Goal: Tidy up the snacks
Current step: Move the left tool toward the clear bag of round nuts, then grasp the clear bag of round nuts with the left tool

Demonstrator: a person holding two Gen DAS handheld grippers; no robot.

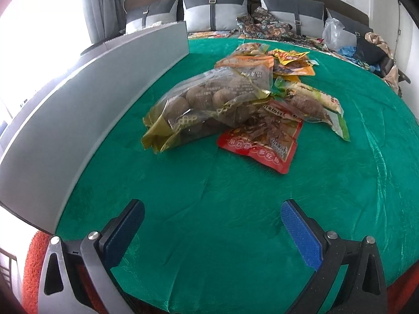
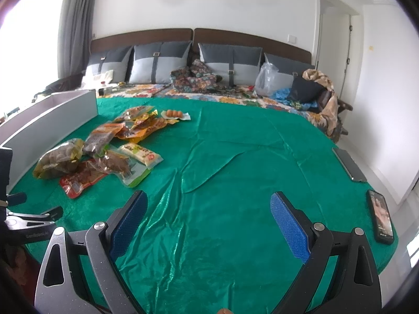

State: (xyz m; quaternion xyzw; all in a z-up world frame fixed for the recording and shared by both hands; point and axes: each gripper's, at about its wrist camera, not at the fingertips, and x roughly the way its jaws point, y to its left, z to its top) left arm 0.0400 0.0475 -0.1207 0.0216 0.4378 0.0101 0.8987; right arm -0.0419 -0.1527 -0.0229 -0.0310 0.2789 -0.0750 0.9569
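Note:
A pile of snack packets lies on the green cloth [image 1: 209, 209]. A clear bag of round brown snacks [image 1: 209, 99] lies on top, nearest the grey box [image 1: 78, 110]. A red packet [image 1: 262, 141] lies under its right side, with a green-edged packet [image 1: 314, 104] and orange packets [image 1: 290, 62] behind. My left gripper [image 1: 212, 214] is open and empty, just short of the pile. My right gripper [image 2: 207, 206] is open and empty over bare cloth, right of the pile [image 2: 104, 151]. A small packet of orange balls [image 2: 174, 114] lies apart at the back.
The long grey box [image 2: 52, 123] stands along the left side of the cloth. Two phones [image 2: 381, 216] [image 2: 349, 164] lie at the right edge. Pillows [image 2: 159, 62], patterned clothes and a plastic bag [image 2: 267, 78] sit on the bed behind. The left gripper's body [image 2: 28, 219] shows at the lower left.

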